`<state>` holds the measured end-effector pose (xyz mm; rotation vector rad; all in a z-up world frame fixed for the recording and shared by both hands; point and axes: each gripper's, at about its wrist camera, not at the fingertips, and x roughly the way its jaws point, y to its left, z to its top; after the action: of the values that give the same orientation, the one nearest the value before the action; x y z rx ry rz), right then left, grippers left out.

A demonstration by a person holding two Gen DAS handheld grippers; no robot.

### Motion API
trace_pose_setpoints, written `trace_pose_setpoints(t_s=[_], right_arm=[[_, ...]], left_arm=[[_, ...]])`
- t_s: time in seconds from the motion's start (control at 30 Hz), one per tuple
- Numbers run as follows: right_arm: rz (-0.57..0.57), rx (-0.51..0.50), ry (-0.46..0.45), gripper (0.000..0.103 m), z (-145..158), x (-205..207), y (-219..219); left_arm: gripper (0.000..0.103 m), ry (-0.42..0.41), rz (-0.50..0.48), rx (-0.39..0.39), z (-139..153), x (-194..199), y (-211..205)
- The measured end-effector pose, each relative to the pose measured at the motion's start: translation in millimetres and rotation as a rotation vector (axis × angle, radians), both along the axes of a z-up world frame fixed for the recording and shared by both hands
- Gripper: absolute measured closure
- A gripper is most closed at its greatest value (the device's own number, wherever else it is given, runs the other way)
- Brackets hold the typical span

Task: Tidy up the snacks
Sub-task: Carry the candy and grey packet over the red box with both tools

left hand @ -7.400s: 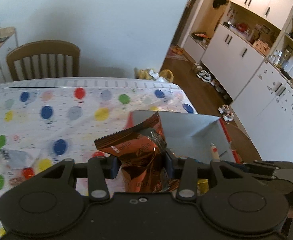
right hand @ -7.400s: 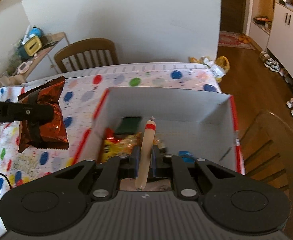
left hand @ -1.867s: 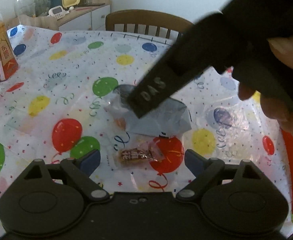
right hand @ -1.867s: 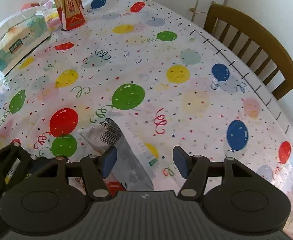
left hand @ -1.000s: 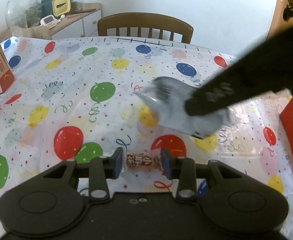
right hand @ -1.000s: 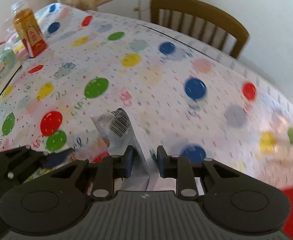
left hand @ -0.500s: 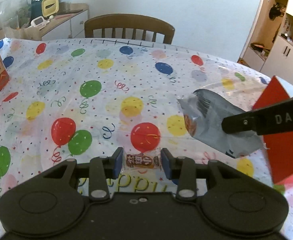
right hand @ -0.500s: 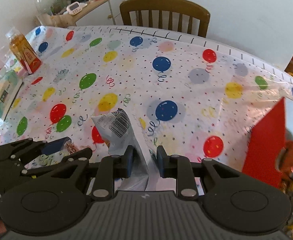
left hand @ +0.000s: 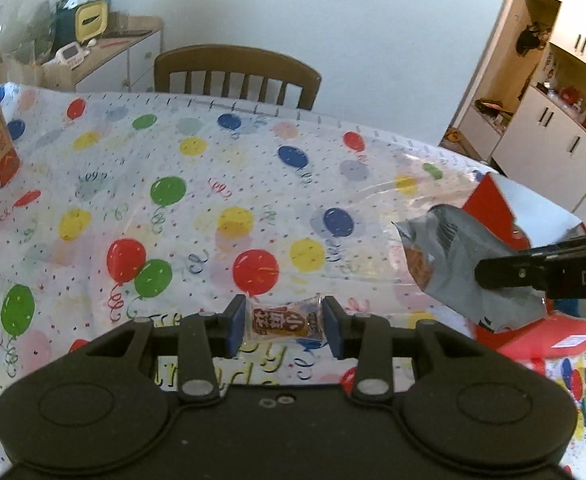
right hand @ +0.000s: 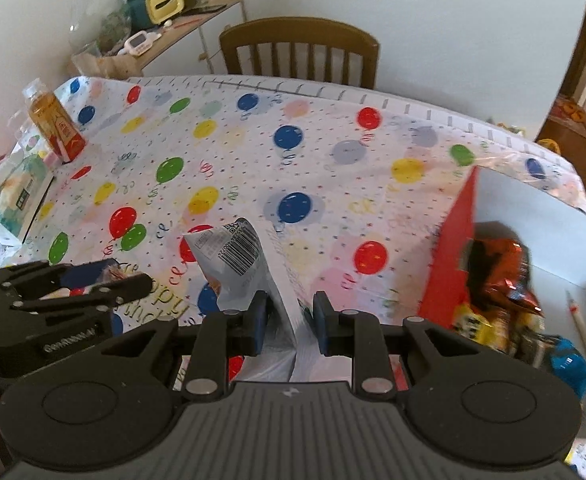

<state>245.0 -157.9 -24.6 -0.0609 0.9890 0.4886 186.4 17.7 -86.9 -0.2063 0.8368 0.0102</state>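
Note:
My left gripper [left hand: 281, 322] is shut on a small brown candy in a clear wrapper [left hand: 283, 322], held above the balloon-print tablecloth [left hand: 197, 184]. My right gripper [right hand: 289, 318] is shut on a silver-grey snack pouch [right hand: 239, 264] with a barcode at its top; the same pouch [left hand: 465, 268] shows at the right of the left wrist view. The red box with a white inside [right hand: 455, 252] stands at the table's right end. It holds an orange foil bag [right hand: 501, 264], yellow and blue packs and a sausage stick [right hand: 577, 316]. The left gripper [right hand: 93, 280] appears at the left of the right wrist view.
An orange drink bottle [right hand: 55, 126] and a tissue pack [right hand: 19, 196] stand at the table's left. A wooden chair [right hand: 299, 50] is behind the far edge, beside a cluttered sideboard [right hand: 157, 28]. White cabinets [left hand: 553, 132] line the room to the right.
Both grippers have risen and swung right with their snacks. The red box has come into the right wrist view, and the pouch now hangs close in front of it.

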Motion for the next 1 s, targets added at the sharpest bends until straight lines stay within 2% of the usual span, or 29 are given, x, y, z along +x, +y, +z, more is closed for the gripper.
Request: trace_pose_setpoints(t_s=[0.27, 0.63, 0.7, 0.87, 1.0], right_arm=[[-0.069, 0.005, -0.033, 0.079, 16, -9, -51], [-0.139, -0.003, -0.071, 0.08, 28, -3, -127], [-0.153, -0.002, -0.072, 0.084, 28, 0, -141], [-0.178, -0.005, -0.076, 0.085, 25, 7, -179], [-0.199, -0.032, -0.055, 0.084, 9, 18, -205]], left_arm=[[0.066, -0.052, -0.062, 0.007, 33, 0, -30], [0.066, -0.118, -0.164, 0.024, 72, 20, -102], [0.066, -0.118, -0.18, 0.02, 76, 26, -116], [0.066, -0.116, -0.214, 0.02, 82, 42, -152], [0.065, -0.077, -0.24, 0.027, 72, 59, -182]])
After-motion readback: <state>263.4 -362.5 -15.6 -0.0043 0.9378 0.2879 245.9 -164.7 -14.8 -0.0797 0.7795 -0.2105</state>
